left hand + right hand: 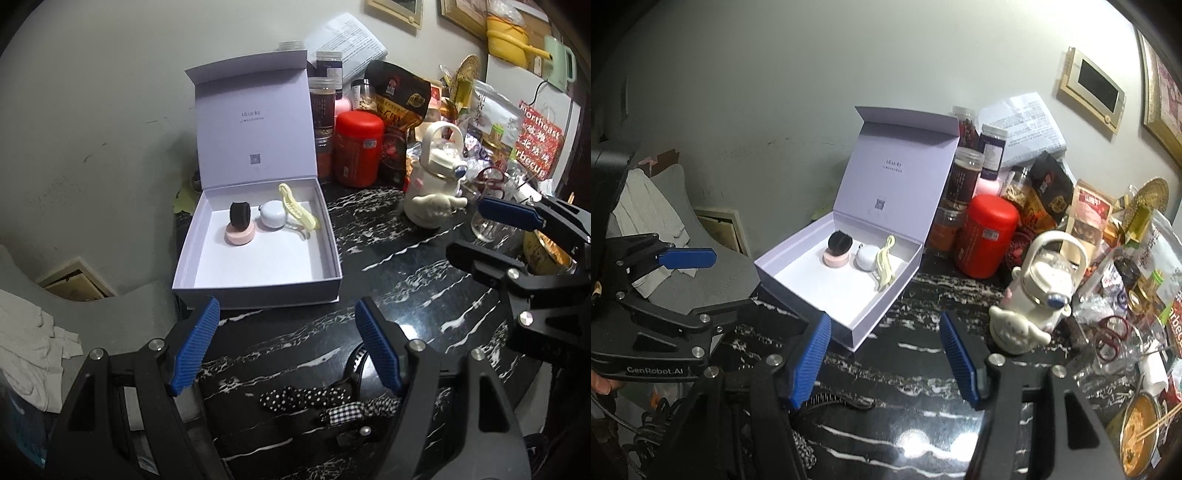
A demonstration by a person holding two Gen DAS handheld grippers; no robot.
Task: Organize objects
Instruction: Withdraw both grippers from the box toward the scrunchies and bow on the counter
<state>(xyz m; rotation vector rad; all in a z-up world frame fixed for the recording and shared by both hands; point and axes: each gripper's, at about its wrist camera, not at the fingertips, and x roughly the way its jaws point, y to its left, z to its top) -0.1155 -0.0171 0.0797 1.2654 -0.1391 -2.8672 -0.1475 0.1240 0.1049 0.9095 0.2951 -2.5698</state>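
Observation:
A lilac box (pixel 258 291) (pixel 798 254) stands on the black marble table with its lid upright. Inside lie a black round piece (pixel 240 216), a pink round case (pixel 240 234), a white round case (pixel 274 218) and a pale yellow hair claw (pixel 295 208). My left gripper (pixel 288 306) hovers just in front of the box, open and empty. Below it on the table lie a polka-dot bow and a gingham hair tie (pixel 325 402). My right gripper (pixel 884 319) is open and empty, to the right of the box's near corner.
A red canister (pixel 358 147), jars and snack bags crowd the table behind and right of the box. A white character bottle (pixel 1034 295), a glass (pixel 487 229) and a bowl of food with chopsticks (pixel 1141 435) stand at the right. A grey chair with white cloth (pixel 29 350) is left of the table.

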